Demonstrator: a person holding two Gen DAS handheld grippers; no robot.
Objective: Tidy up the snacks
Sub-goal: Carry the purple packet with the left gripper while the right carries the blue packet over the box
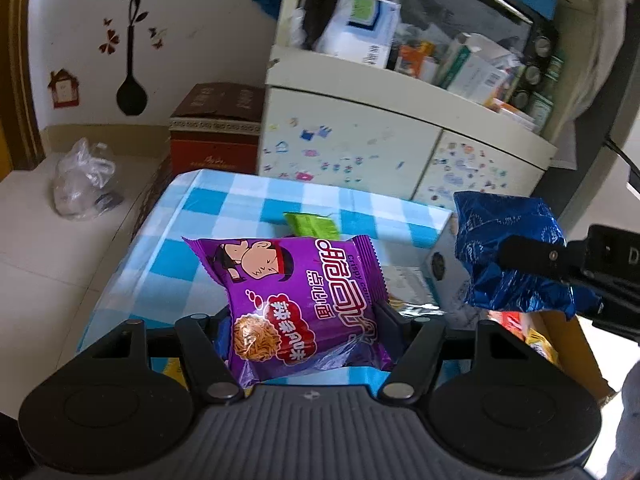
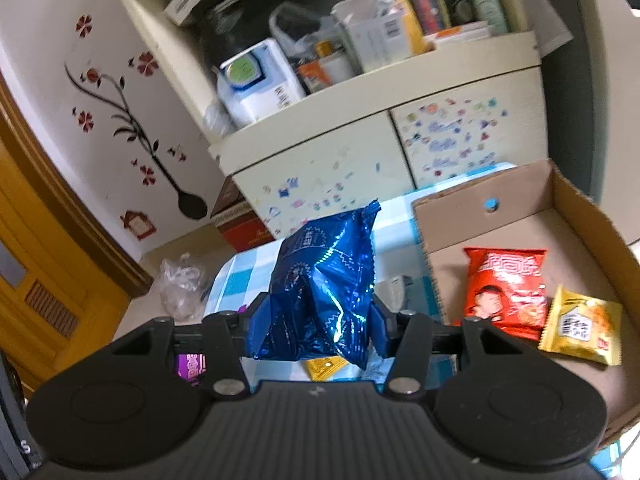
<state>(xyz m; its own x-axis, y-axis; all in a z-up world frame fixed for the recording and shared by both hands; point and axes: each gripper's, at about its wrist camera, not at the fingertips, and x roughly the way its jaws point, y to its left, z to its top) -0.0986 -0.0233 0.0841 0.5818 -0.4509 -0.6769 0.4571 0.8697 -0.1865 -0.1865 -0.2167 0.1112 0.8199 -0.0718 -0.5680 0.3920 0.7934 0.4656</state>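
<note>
Behind the blue-checked table, a cluttered cream cabinet meets a flower-stickered wall.

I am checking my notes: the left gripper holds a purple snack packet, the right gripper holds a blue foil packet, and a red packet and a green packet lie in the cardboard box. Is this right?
One detail is wrong. In the right wrist view, the packet beside the red packet in the cardboard box is yellow, not green. The rest stands: left gripper holds the purple snack packet, right gripper the blue foil packet.

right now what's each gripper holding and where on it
The left gripper holds the purple noodle packet by its lower part, pinched from both sides. The right gripper holds the blue foil bag by its lower half, crumpling it.
</note>
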